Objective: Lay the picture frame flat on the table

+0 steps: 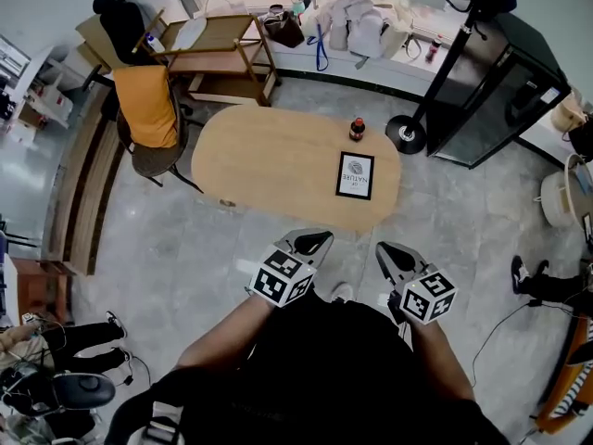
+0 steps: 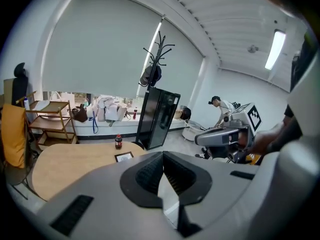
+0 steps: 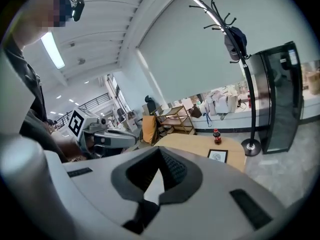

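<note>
A black picture frame (image 1: 355, 175) with a white print lies flat on the oval wooden table (image 1: 269, 160), near its right end. The same frame (image 2: 123, 157) shows small in the left gripper view and the frame (image 3: 218, 155) shows flat in the right gripper view. My left gripper (image 1: 315, 241) and right gripper (image 1: 387, 252) hang side by side over the floor in front of the table, well short of the frame. Both have their jaws pressed together with nothing between them. The left gripper (image 2: 163, 156) and right gripper (image 3: 161, 152) point toward the table.
A small dark bottle (image 1: 357, 129) with a red cap stands just behind the frame. A chair with an orange cover (image 1: 148, 109) sits at the table's left end. A coat stand (image 1: 406, 133), a black cabinet (image 1: 496, 82) and a wooden trolley (image 1: 222, 58) stand beyond.
</note>
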A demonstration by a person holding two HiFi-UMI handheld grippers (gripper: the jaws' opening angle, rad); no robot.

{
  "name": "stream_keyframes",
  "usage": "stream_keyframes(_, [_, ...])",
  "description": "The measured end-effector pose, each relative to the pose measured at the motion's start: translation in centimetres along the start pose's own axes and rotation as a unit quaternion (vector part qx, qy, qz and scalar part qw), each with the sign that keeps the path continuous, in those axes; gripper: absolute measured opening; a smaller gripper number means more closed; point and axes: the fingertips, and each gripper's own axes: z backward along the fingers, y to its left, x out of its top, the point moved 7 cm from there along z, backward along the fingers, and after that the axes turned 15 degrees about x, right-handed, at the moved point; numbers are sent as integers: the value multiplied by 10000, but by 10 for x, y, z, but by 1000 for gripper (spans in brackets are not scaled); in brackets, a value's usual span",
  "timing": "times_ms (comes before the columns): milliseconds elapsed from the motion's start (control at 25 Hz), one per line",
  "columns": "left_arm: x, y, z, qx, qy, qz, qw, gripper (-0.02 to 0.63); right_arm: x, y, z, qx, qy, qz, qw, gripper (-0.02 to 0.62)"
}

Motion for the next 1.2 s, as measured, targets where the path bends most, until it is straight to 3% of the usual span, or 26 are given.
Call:
stream_keyframes(280, [13,13,9,36,-73,-50,10000,5,6,17,-7,-33,-212,131,9997,2])
stream_keyframes(480, [27,29,16,-15,-223,-327,9992,5,16,33,-23,-87,-308,334,9989,2])
stream_keyframes(1200, [22,69,34,-108,-256,-256,9993,5,15,52,-62,-191,-314,298,9989,2])
